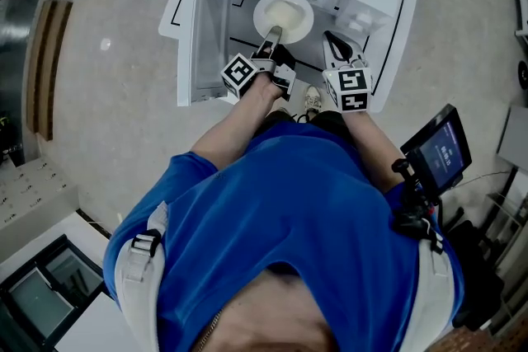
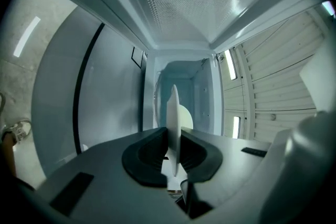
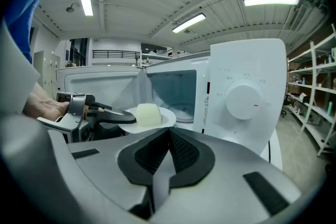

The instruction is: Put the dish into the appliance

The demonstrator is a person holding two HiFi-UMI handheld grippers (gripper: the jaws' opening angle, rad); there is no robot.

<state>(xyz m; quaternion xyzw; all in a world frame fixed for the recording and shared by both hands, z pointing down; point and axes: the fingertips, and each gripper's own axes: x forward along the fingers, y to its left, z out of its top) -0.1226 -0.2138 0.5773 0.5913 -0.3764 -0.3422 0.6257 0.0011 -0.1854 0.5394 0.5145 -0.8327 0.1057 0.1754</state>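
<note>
Left gripper (image 1: 272, 35) pinching near rim of white plate (image 1: 305, 16), holding it level, face up, pale food lump (image 1: 285, 12) on top. Plate sitting at open microwave (image 1: 213, 29) mouth, extending away from gripper. Right gripper (image 3: 167, 136) hanging closed, empty, near dial (image 3: 242, 100).

Head view looks down — gripper views face the appliance (image 1: 213, 29).

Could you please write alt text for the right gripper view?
The left tool holds a white plate carrying a pale block in front of the open cavity of a white microwave. In the foreground, the right tool is shut and empty.
</note>
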